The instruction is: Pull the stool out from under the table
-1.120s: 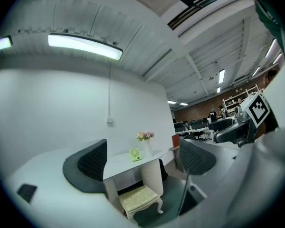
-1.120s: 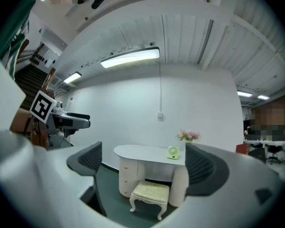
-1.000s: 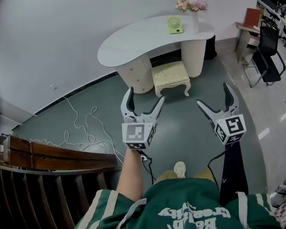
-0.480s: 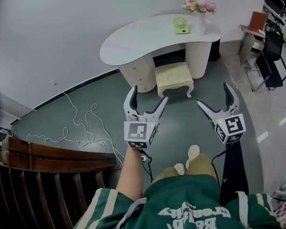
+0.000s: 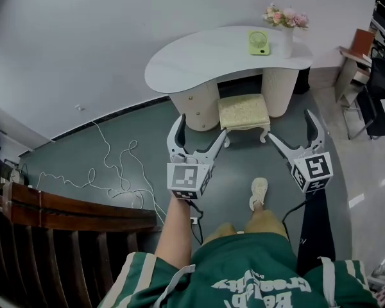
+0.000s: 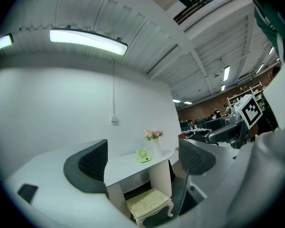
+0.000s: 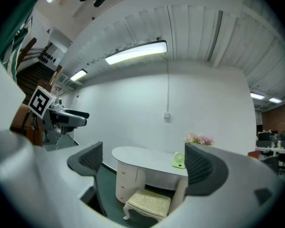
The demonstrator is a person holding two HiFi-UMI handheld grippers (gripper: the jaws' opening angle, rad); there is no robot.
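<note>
A cream cushioned stool (image 5: 244, 112) with curved white legs sits tucked partly under the white kidney-shaped table (image 5: 205, 55). The same stool (image 6: 148, 204) lies low in the left gripper view, and the stool (image 7: 149, 203) shows likewise in the right gripper view. My left gripper (image 5: 197, 135) hangs open in the air, short of the stool's left corner. My right gripper (image 5: 294, 131) is open too, just right of the stool and nearer me. Neither touches anything.
On the table stand a green fan (image 5: 258, 42) and a vase of pink flowers (image 5: 287, 21). White cables (image 5: 109, 172) trail over the green floor at left. A wooden stair rail (image 5: 64, 213) runs at lower left. Black office chairs (image 5: 376, 92) stand at right.
The person has stepped toward the table, one foot forward. The stool and table now lie closer to both grippers, which stay open.
</note>
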